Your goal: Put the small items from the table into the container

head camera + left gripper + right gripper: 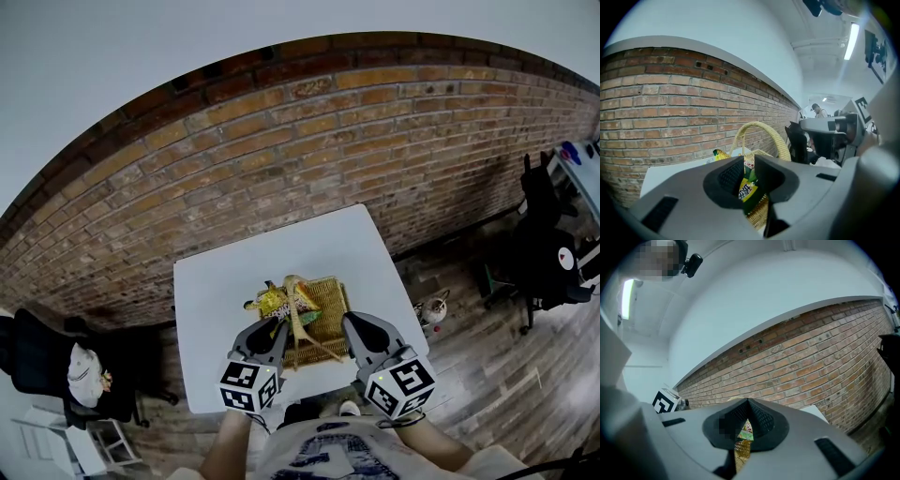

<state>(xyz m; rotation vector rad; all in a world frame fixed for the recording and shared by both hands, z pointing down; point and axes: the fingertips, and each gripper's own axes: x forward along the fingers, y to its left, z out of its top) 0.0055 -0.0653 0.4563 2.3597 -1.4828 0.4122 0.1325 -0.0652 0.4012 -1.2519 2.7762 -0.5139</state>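
Basket (330,298) on the table's (214,309) near half, packets (273,302) at its left rim, brick wall (281,159) behind

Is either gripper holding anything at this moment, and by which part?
Right gripper: jaws shut, empty. Left gripper: a yellow-green packet shows in its narrow jaw gap near the basket; whether the pads grip it cannot be told.

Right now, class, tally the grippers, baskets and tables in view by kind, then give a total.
gripper: 2, the left gripper and the right gripper
basket: 1
table: 1
Total: 4
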